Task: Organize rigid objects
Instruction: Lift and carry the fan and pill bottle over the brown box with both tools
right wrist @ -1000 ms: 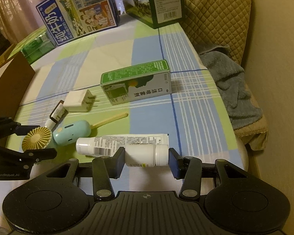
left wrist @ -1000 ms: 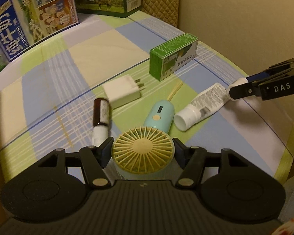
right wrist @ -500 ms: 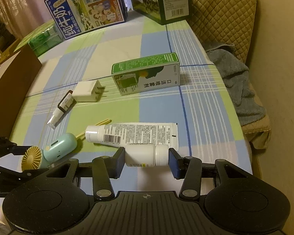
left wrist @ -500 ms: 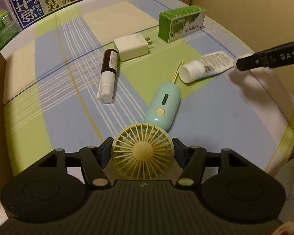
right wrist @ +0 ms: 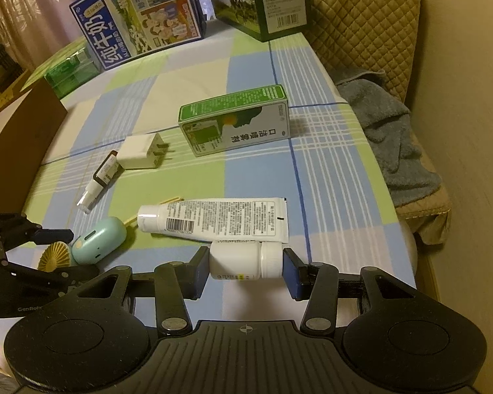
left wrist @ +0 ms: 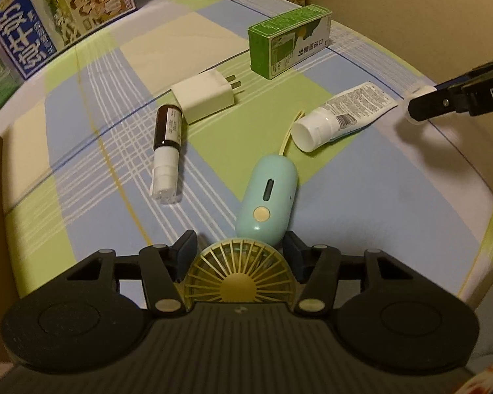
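Left wrist view has my left claw (left wrist: 238, 256) angled steeply down, jaws closing around the hand fan (left wrist: 243, 272) lying on the checked cloth (left wrist: 361, 203), while only the right view shows my right claw (right wrist: 245, 267) clamped on a white bottle (right wrist: 243, 261) beside the tube (right wrist: 213, 219).

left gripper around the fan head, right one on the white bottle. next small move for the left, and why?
Probably finish closing before any lift. The left gripper straddles the fan head; its jaws are closing, but a gap still shows at the left pad. The fan's mint handle lies on the cloth, so it isn't carried. The right gripper is shut on the bottle.
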`<state>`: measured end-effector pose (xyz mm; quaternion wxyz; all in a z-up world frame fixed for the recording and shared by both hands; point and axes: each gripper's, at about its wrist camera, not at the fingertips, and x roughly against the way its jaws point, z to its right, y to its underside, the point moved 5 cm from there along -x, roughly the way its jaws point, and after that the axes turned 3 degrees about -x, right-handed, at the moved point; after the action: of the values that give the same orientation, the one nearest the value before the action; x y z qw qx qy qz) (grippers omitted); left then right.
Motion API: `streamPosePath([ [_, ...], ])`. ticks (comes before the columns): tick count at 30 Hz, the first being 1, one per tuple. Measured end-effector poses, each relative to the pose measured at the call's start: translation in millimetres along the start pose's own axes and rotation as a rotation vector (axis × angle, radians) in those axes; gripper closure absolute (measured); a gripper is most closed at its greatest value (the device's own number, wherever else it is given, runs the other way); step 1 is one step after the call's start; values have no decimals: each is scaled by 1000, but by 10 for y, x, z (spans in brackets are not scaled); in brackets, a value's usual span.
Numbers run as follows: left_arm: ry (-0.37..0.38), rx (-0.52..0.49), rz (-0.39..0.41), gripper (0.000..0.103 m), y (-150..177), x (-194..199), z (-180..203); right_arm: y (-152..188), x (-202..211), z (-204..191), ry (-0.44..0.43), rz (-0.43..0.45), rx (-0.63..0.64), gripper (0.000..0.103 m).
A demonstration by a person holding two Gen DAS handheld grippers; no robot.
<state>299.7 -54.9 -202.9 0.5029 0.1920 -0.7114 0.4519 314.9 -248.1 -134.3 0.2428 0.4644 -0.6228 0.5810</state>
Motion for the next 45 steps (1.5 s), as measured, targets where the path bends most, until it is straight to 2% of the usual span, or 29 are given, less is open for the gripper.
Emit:
streamPosePath([
  [8, -30, 81, 34, 50, 89, 227, -142, -30, -29, -132, -22, -2, 31, 59],
  [20, -89, 211, 101, 50, 176, 801, -525, -165, -70, -682, -105, 12, 142, 59],
  [34, -183, 323, 156, 50, 356, 1477, -1177, -340, -81, -1692, -251, 33, 298, 59],
  [45, -266, 388, 197, 50, 502, 1893, -1917, -593, -92, -2842, -406, 84, 446, 59],
])
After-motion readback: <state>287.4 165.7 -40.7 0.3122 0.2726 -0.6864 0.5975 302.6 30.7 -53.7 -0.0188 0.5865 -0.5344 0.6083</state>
